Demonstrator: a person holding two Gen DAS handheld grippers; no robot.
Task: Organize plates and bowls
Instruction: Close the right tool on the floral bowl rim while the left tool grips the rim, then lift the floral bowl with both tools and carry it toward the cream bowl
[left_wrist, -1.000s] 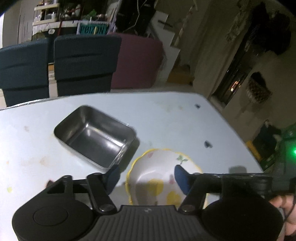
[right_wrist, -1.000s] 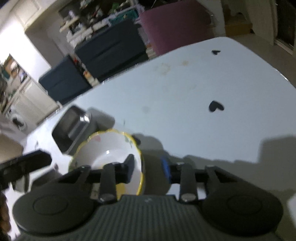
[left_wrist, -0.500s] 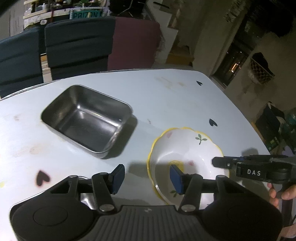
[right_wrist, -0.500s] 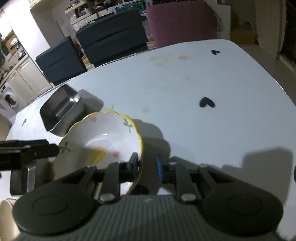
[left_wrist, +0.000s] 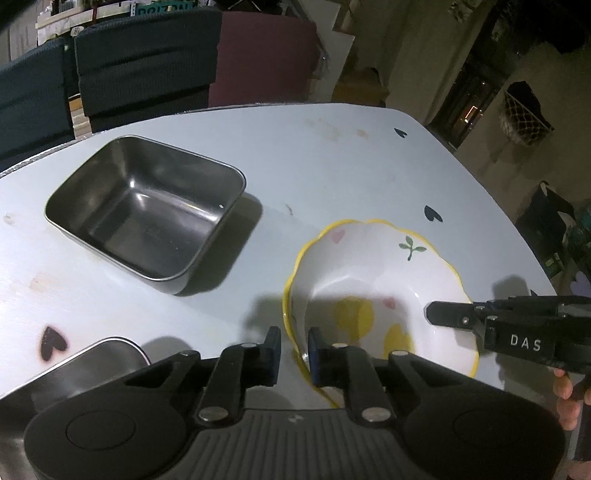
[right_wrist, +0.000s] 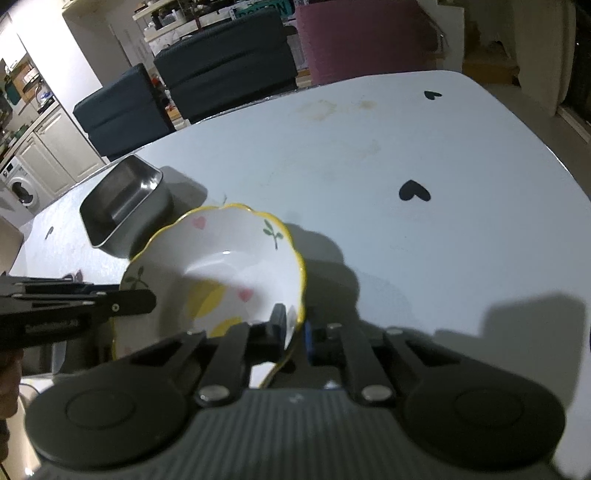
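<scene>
White ceramic, yellow-rimmed scalloped bowl (left_wrist: 373, 291) sits lower right in the left wrist view on the pale blue counter (left_wrist: 332, 166); left tongs (left_wrist: 294, 349), just closing, straddle its rim, apparently gripping. A rectangular steel tray (left_wrist: 144, 214) lies upper left. In the right wrist view, right tongs (right_wrist: 294, 334), just closing, clench the bowl's (right_wrist: 221, 273) rim at lower centre.

The white bowl (left_wrist: 376, 291), scalloped with a yellow rim and painted with hearts and a green sprig, sits on the pale table (left_wrist: 332, 166). The left gripper (left_wrist: 294, 349) straddles the bowl's near rim, one pad outside and one inside; its jaws have just been closing on that rim. The right gripper (left_wrist: 448, 314) reaches over the bowl's right edge. A steel rectangular pan (left_wrist: 144, 214) lies left of the bowl, and a second steel container (left_wrist: 92, 365) lies left of it, nearer the camera.
</scene>
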